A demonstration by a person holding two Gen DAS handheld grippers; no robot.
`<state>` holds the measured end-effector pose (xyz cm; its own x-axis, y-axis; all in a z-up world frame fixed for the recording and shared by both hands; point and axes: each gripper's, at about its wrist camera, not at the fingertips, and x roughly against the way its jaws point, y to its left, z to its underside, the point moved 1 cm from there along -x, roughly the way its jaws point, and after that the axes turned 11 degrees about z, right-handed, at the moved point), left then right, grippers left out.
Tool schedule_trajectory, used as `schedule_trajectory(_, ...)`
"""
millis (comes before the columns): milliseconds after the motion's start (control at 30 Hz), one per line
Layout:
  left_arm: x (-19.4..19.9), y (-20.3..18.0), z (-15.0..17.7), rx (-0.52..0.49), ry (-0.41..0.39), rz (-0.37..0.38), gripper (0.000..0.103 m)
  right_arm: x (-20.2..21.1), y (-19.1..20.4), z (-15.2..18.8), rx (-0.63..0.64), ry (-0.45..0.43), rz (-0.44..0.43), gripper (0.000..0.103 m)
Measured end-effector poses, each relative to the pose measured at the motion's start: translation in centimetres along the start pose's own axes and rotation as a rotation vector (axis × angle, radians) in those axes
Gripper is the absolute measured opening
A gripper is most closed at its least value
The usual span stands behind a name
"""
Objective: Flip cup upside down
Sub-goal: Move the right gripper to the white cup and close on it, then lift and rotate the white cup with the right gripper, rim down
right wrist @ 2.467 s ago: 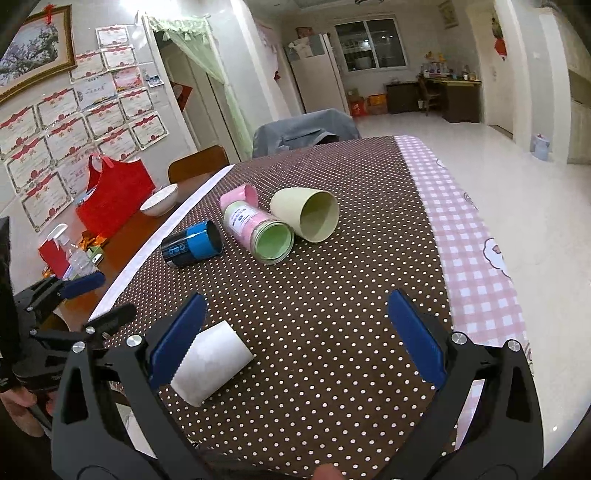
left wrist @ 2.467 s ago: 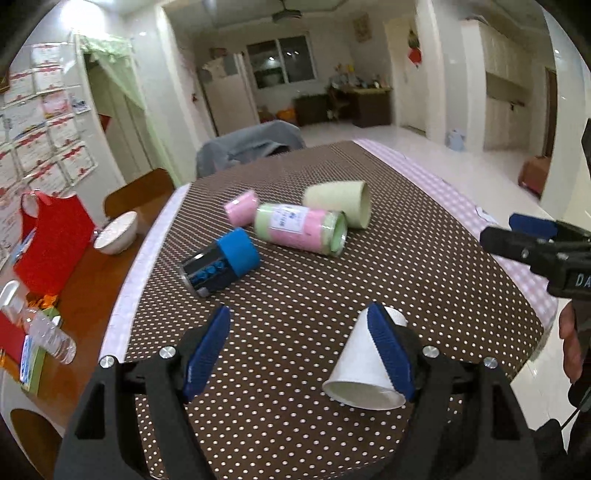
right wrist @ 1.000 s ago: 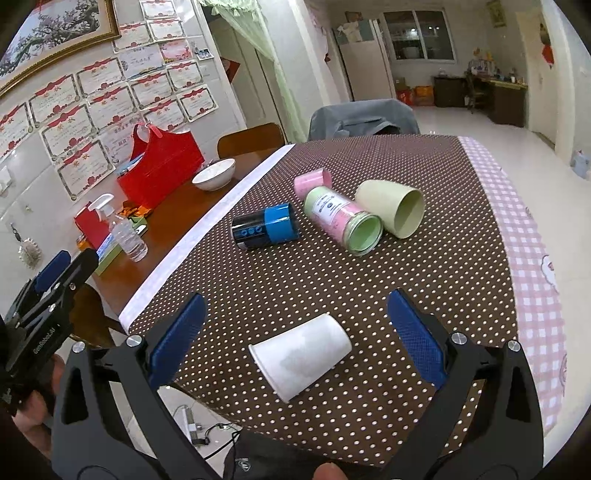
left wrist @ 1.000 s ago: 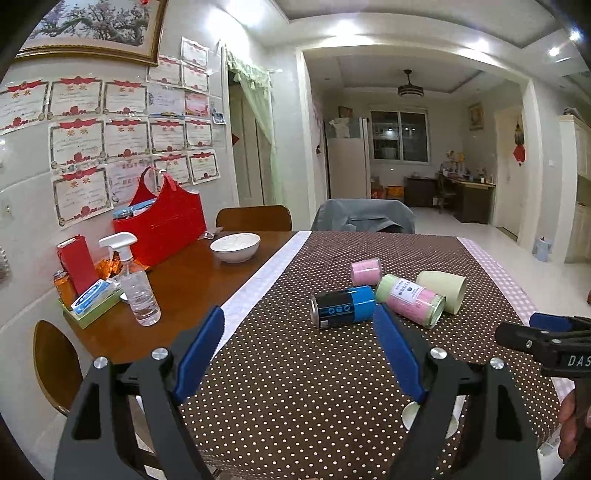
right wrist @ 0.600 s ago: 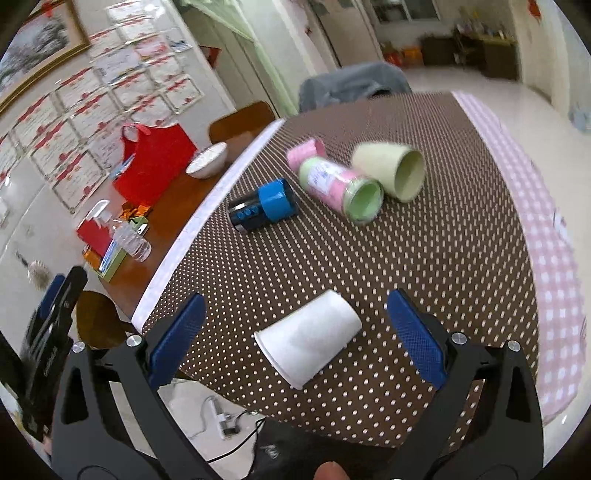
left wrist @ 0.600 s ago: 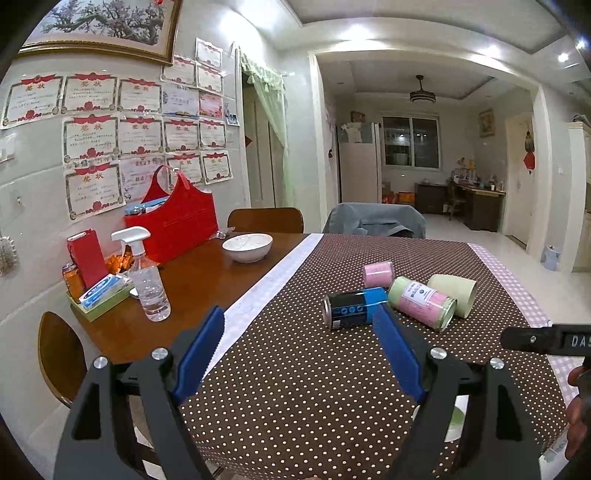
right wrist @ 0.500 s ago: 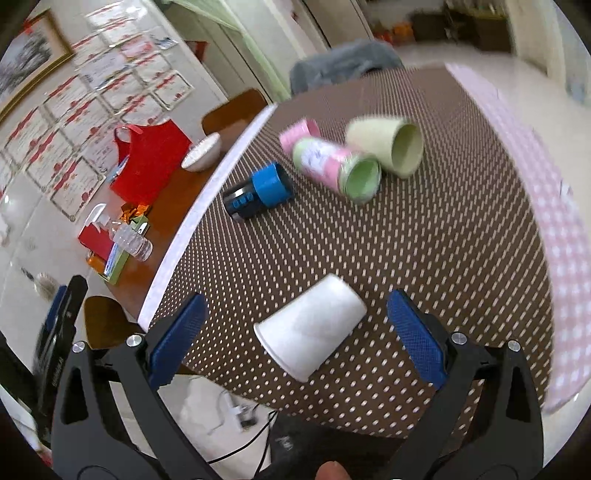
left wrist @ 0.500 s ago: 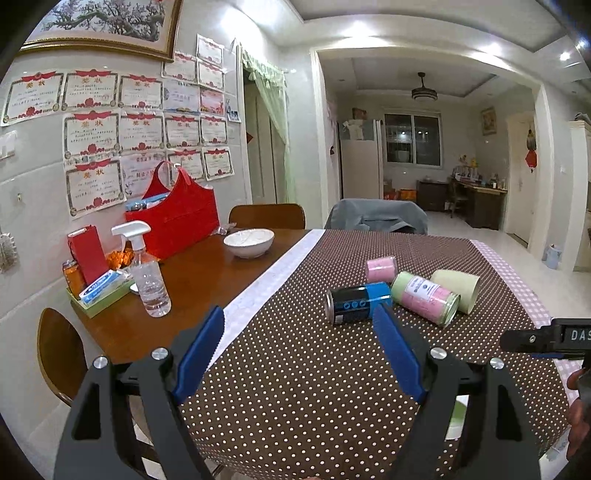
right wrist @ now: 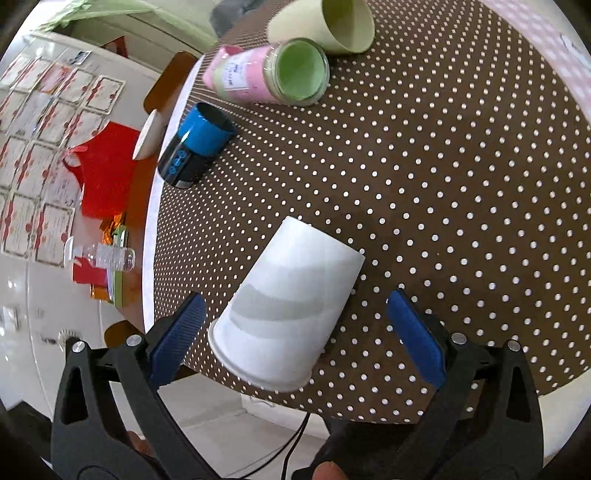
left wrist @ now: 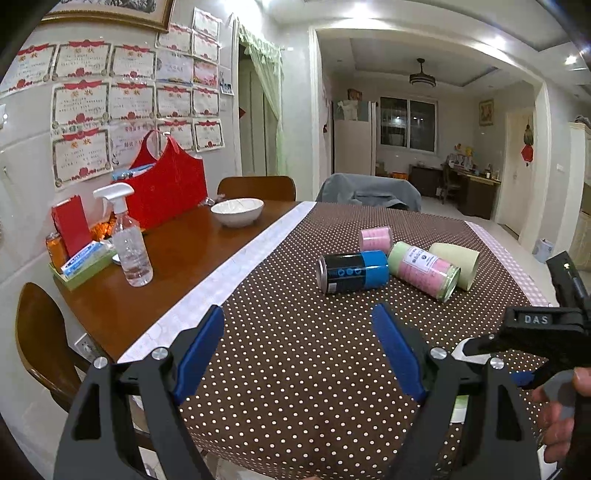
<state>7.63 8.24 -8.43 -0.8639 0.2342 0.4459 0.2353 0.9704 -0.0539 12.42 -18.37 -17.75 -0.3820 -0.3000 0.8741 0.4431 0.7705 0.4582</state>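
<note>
A white paper cup (right wrist: 286, 308) lies on its side on the brown dotted tablecloth (right wrist: 443, 184), near the table's front edge, rim toward me. My right gripper (right wrist: 295, 332) is open, its blue pads on either side of the cup's rim end, not touching. In the left wrist view only a sliver of the cup (left wrist: 466, 356) shows behind my right gripper (left wrist: 532, 339). My left gripper (left wrist: 299, 350) is open and empty, held back above the table's near edge.
A blue-black can (right wrist: 195, 147), a pink-green jar (right wrist: 273, 70) and a pale green cup (right wrist: 328, 22) lie on their sides further back. A small pink cup (left wrist: 375, 239) lies behind them. At left are a spray bottle (left wrist: 127, 243), white bowl (left wrist: 237, 211) and red bag (left wrist: 162, 188).
My right gripper has tilted down and moved in over the white cup, which now sits between its pads. My left gripper has drawn back and stays open.
</note>
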Motion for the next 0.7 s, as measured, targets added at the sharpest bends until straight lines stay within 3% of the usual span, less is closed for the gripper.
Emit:
schedule_trajectory(267, -0.1, 0.3, 0.2, 0.01, 0.008, 0.005, 0.081, -1.6, 1.4, -0.8, -0.003, 0.019, 0.036, 0.087)
schedule_trajectory(433, -0.1, 0.0, 0.2, -0.003, 0.009, 0.004, 0.081, -2.6, 2.3, -1.2, 0.042, 0.02, 0.069, 0.07)
schedule_trajectory(567, -0.1, -0.3, 0.1, -0.011, 0.011, -0.002, 0.081, -2.9, 3.3, -1.1, 0.096, 0.031, 0.023, 0.064)
schedule_trajectory(700, -0.2, -0.7, -0.2, -0.023, 0.015, -0.004, 0.081, -1.9, 3.7, -1.0, 0.127, -0.011, -0.03, 0.061)
